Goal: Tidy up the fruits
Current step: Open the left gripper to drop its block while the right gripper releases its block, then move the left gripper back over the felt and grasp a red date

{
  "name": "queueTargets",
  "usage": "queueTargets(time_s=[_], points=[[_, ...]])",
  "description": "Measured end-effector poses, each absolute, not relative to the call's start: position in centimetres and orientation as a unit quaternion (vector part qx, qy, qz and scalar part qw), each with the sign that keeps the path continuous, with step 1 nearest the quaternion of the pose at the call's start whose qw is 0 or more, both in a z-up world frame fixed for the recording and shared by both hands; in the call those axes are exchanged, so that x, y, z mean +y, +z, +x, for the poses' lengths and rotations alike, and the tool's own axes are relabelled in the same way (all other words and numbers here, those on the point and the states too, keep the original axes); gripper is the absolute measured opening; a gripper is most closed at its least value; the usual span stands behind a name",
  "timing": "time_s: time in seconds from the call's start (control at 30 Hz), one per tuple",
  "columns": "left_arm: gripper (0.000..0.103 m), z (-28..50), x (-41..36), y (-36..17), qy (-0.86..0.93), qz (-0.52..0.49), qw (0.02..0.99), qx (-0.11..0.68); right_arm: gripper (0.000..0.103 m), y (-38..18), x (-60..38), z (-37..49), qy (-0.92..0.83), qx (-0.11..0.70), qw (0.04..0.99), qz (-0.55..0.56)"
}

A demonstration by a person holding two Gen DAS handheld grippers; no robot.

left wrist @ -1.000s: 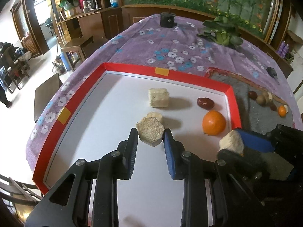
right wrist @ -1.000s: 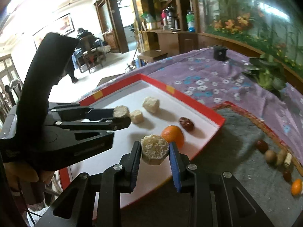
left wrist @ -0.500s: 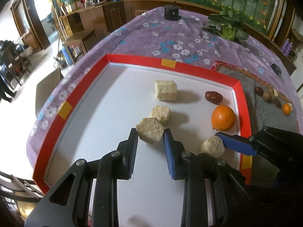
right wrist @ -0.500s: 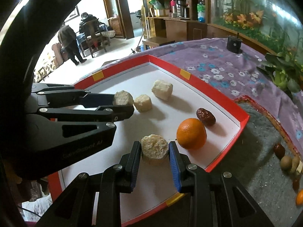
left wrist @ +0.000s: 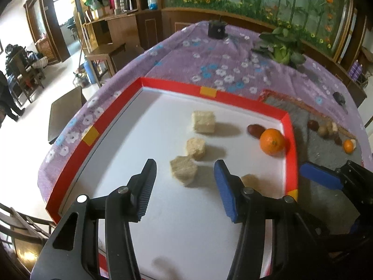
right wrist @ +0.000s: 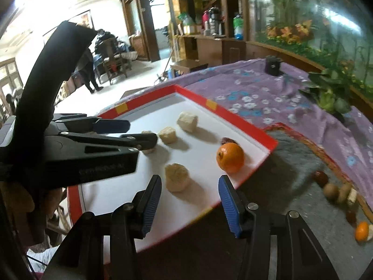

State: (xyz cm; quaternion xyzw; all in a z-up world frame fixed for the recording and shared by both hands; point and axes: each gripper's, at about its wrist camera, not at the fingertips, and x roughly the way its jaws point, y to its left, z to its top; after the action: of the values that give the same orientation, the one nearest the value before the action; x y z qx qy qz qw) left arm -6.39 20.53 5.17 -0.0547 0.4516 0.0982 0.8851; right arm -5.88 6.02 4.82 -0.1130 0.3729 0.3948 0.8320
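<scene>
Your red-edged tray (left wrist: pixel 290 140) already holds four pale chunks, the orange (left wrist: pixel 272 141) and a dark date (left wrist: pixel 254 130). On the grey mat (right wrist: pixel 291 163) a few small fruits (right wrist: pixel 338 192) remain to bring. Both the left gripper (left wrist: pixel 184 184) and the right gripper (right wrist: pixel 190 198) have jaws opening, each with one pale chunk lying free between them.

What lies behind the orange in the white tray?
Directly behind the orange, a dark red date-like fruit lies on the white tray, then the red rim. The orange covers most of it; its full shape stays hidden.
</scene>
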Motion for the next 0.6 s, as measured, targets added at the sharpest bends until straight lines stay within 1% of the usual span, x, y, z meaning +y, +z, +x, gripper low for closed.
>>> queueTargets(time_s=[0.2, 0.3, 0.6], points=[[0.052, -6.3, 17.2, 6.4, 0.069, -0.048, 0.895, 0.439, 0.050, 6.5, 1.3, -6.0, 0.366, 0.352, 0.858, -0.081], [0.052, -5.9, 15.3, 6.9, 0.053, -0.043, 0.897, 0.436, 0.052, 7.1, -1.4, -6.0, 0.346, 0.347, 0.869, -0.072], [0.052, -3.9, 9.7, 7.3, 0.008, -0.030, 0.896, 0.443, 0.053, 7.7, -10.3, -5.4, 0.281, 0.338, 0.898, -0.034]])
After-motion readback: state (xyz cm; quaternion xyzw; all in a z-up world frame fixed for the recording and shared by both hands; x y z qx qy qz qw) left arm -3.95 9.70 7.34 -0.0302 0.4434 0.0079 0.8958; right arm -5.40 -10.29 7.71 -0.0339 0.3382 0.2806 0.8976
